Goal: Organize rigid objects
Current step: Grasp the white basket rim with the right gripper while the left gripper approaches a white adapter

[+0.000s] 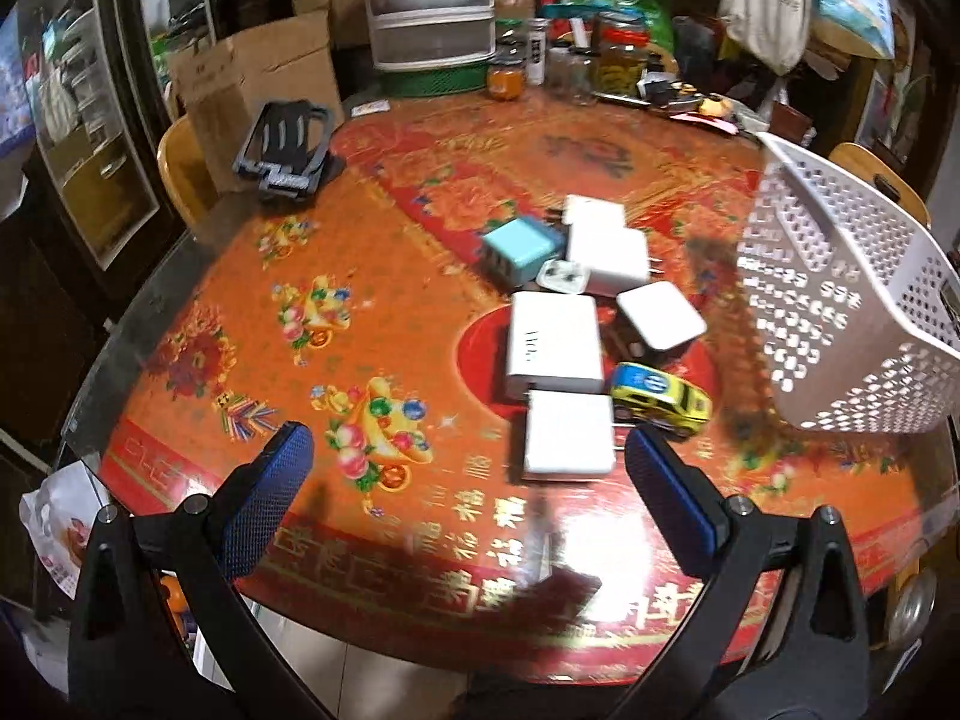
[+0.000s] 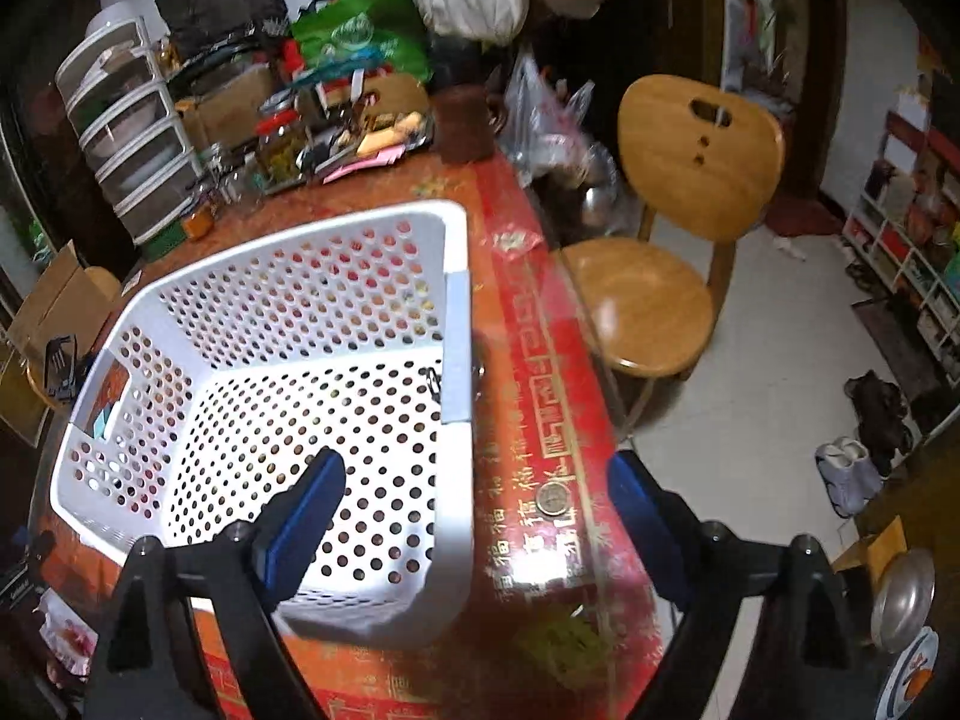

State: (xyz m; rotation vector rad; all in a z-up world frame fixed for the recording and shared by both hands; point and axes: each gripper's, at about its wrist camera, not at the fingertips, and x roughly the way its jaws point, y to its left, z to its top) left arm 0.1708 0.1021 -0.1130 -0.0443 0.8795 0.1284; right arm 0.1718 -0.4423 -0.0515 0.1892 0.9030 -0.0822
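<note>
The left gripper (image 1: pixel 468 468) is seen with its jaws spread wide and nothing between the pads; it is pitched steeply downward over the near edge of the round table (image 1: pixel 198 312), and the nearest white charger block (image 1: pixel 567 433) lies just beyond its fingertips, not touched. The right gripper (image 2: pixel 474 495) is likewise held open and empty, angled down, with its left finger inside the white perforated basket (image 2: pixel 300 312) and its right finger outside, so that the near corner wall of the basket is straddled but not pressed. The basket is observed to be empty and to stand close to the table's edge. Just behind the nearest block, a larger white adapter (image 1: pixel 555 342) and a yellow toy car (image 1: pixel 663 399) are packed close together, and further back a blue charger (image 1: pixel 519 246) and more white plugs (image 1: pixel 606 252) are clustered, several touching. It is judged that a closing grip on the nearest block could catch or shove its neighbours, since little clearance is left at its far side, and that the car could be set rolling by a nudge. It is further judged that the light basket could be pushed or tipped toward the table edge if its wall is clamped off-centre. Motion blur is noted, so fine contact cannot be confirmed.
</note>
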